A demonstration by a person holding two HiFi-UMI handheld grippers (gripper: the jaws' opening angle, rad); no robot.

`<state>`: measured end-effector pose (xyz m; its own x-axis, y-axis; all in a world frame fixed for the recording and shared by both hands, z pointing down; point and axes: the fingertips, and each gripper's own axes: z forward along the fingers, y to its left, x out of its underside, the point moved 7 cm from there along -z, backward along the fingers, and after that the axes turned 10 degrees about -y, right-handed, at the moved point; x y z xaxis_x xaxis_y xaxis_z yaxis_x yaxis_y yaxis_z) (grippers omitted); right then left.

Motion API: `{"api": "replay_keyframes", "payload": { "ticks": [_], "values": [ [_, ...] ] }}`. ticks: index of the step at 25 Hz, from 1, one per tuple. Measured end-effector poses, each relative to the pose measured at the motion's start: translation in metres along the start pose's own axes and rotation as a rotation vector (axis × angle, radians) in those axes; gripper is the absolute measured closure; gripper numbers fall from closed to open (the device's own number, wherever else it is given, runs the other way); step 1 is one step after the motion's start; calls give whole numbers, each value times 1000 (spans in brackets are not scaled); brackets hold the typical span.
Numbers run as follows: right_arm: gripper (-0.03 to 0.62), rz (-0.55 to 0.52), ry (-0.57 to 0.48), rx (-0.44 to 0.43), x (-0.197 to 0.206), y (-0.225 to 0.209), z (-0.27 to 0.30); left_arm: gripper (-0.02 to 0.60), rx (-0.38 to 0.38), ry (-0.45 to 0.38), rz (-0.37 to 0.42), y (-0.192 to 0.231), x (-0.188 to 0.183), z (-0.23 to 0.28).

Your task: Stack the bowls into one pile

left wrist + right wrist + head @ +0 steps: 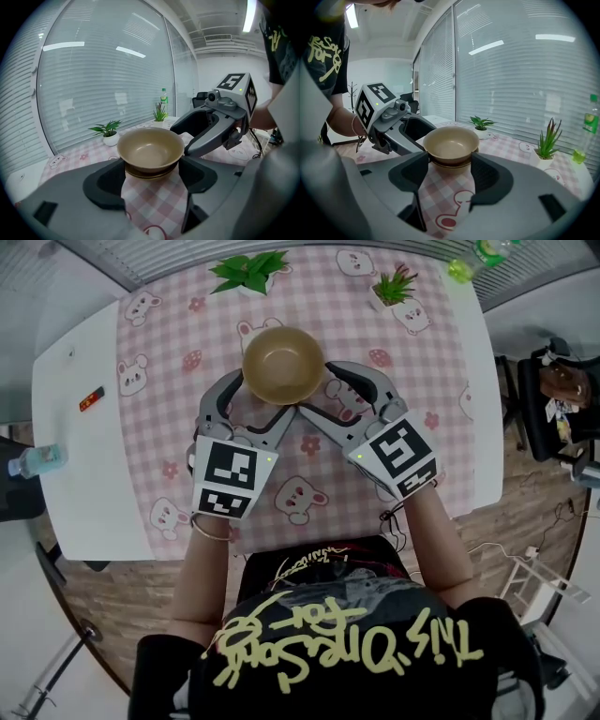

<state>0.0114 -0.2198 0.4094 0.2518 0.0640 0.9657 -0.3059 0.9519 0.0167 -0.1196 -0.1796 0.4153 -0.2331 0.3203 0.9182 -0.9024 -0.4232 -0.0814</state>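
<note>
**Stack (pixel 451 147) – visibility limits**
- In the head view the top bowl (pixel 283 364) covers everything beneath it.
- In both gripper views one darker rim of a lower bowl (pixel 150 175) shows under the top bowl. Whether further bowls lie below cannot be told.
- Contact between jaw tips and stack cannot be confirmed in any view.
- A bottle (pixel 478 257) at the far right corner of the table (pixel 75 474) is cut off by the frame edge.
- A second bottle (pixel 33 460) lies at the left table edge, partly in the dark border.
- A red item (pixel 91 399) on the bare table is too small to identify.

**Containers**
- The top bowl sits nested upright in the lower bowl. Its tan inside surface is exposed.
- The stack stands on the pink checked cloth (pixel 187 352), centred between the two grippers.
- Two white pots (pixel 248 282) at the far edge of the cloth each hold a green plant.

**Grippers**
- Left gripper (pixel 262 395): jaws spread wide, tips flanking the near-left side of the stack at lower-bowl level.
- Right gripper (pixel 319 390): jaws spread wide, tips flanking the near-right side of the stack.
- The inner jaws of both grippers meet almost tip to tip just in front of the stack.
</note>
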Motion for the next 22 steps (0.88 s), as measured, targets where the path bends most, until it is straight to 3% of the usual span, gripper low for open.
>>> {"api": "replay_keyframes", "payload": {
  "ticks": [22],
  "values": [
    [306, 59, 0, -4, 7, -1, 4, 224, -4, 36, -4, 1, 5, 0]
  ]
}}
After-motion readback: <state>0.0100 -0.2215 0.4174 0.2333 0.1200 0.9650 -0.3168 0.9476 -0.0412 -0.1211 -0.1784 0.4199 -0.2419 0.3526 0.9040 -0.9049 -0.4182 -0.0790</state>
